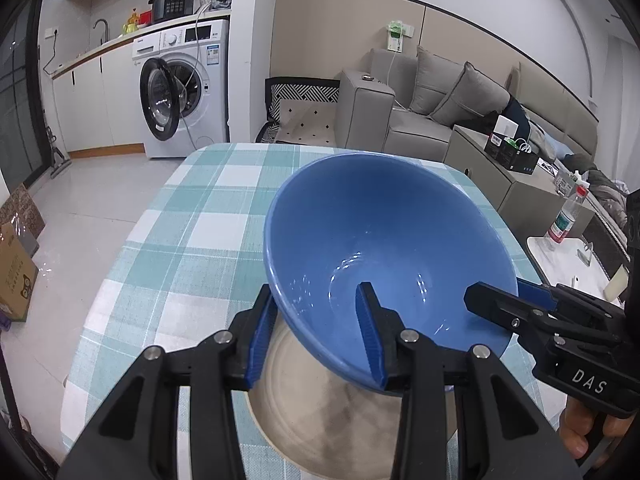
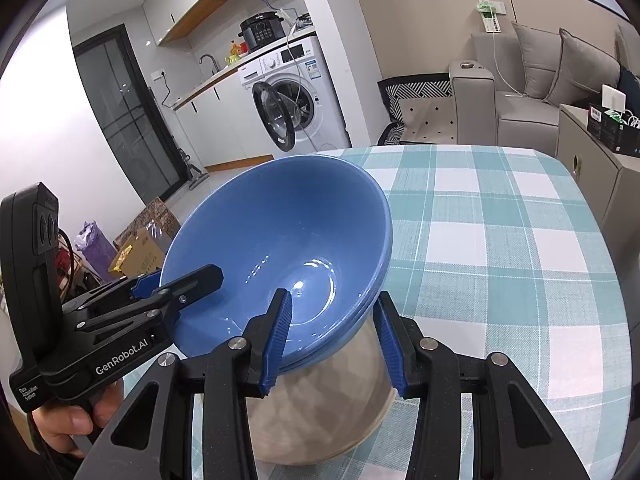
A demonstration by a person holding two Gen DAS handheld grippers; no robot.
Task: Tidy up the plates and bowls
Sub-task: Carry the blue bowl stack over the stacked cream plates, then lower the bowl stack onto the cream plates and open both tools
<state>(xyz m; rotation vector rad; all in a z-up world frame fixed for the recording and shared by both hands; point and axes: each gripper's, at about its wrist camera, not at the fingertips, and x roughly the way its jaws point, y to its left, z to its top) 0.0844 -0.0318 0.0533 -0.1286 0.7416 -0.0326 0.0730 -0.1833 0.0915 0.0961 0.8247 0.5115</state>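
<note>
On the left, the left gripper (image 1: 316,332) is seen with its jaws straddling the near rim of the blue bowl (image 1: 384,232), one finger outside the wall and one inside; whether the wall is really squeezed cannot be told, since a small gap seems to be left. In the middle, the blue bowl is held tilted over a beige plate (image 1: 320,412), which lies on the checked tablecloth (image 1: 192,208); in the right wrist view two blue rims appear close together, so perhaps two bowls are nested, but this is not sure. On the right, the right gripper (image 2: 332,336) is placed on the other side of the rim in the same manner, one finger inside and one outside; its grip also cannot be told. The task is judged to be partly done: bowl and plate are already gathered in one stack; the bowl is not yet seated flat; no other dishes are seen on the table.
</note>
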